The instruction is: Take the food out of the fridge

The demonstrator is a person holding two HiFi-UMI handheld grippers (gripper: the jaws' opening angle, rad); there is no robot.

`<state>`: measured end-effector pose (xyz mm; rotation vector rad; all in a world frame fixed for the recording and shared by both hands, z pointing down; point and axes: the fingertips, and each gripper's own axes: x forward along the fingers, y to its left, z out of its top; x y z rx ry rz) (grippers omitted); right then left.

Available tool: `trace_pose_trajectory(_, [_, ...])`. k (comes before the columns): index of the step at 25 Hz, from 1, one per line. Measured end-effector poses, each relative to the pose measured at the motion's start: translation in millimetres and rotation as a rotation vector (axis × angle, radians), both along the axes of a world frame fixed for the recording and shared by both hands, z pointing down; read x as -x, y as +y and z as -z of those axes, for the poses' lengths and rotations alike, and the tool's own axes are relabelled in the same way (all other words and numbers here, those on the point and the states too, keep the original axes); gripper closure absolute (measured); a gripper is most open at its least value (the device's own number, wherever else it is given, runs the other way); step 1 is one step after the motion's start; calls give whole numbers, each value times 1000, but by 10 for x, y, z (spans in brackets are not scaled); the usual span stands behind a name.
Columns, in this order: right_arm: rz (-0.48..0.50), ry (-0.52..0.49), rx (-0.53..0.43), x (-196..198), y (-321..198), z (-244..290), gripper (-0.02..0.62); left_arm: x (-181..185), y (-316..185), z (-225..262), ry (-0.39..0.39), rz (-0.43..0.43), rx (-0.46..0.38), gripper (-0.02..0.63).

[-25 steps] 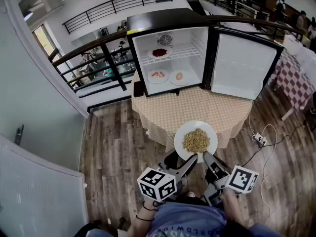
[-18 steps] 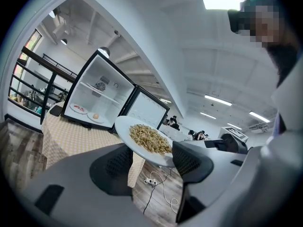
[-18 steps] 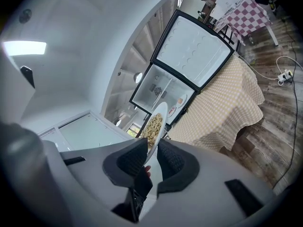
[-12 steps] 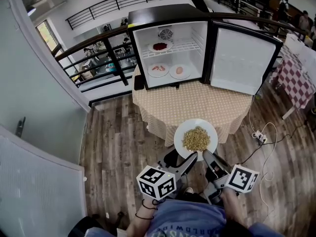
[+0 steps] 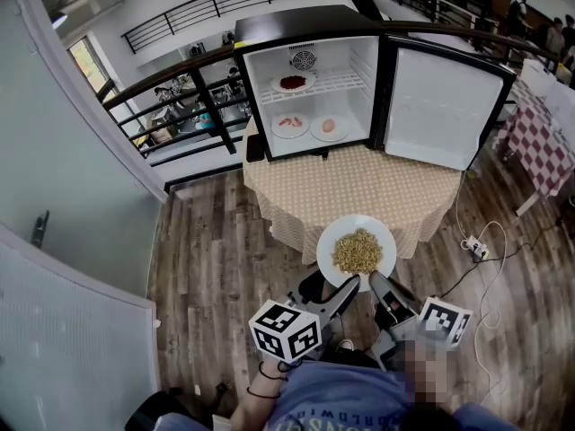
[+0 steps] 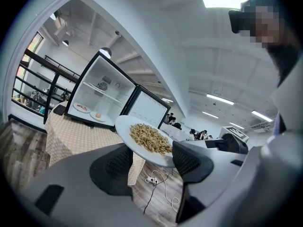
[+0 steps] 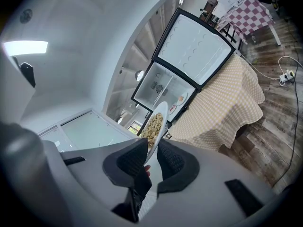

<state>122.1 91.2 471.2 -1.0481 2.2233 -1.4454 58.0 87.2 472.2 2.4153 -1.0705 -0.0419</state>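
Note:
A white plate (image 5: pixel 327 241) heaped with yellowish food (image 5: pixel 357 252) hangs over the wooden floor, just in front of the table. My right gripper (image 5: pixel 375 284) is shut on the plate's near rim; in the right gripper view the rim (image 7: pixel 157 126) is pinched edge-on between the pads of my right gripper (image 7: pixel 152 156). My left gripper (image 5: pixel 331 293) is open beside it, under the plate's near left edge. In the left gripper view the plate (image 6: pixel 127 132) floats between the wide jaws of my left gripper (image 6: pixel 151 167), touching neither pad. The black mini fridge (image 5: pixel 296 27) stands open.
Inside the fridge a plate of red food (image 5: pixel 292 83) rests on the upper shelf, and two plates (image 5: pixel 290 124) (image 5: pixel 329 127) sit on its floor. Its door (image 5: pixel 442 101) swings right. The table's checked cloth (image 5: pixel 359 187) is bare in front. Cables and a power strip (image 5: pixel 473 250) lie right.
Hardly anything: the plate and both grippers keep their places, and the right grip on the rim holds. The fridge has slid slightly in the view.

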Motion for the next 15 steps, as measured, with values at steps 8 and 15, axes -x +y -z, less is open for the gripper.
trace_pose_trajectory(8, [6, -5, 9, 14, -10, -19, 526, 10, -10, -19, -3, 4, 5, 344])
trace_pose_trajectory(15, [6, 4, 19, -4, -74, -52, 526, 5, -75, -36, -6, 7, 6, 344])
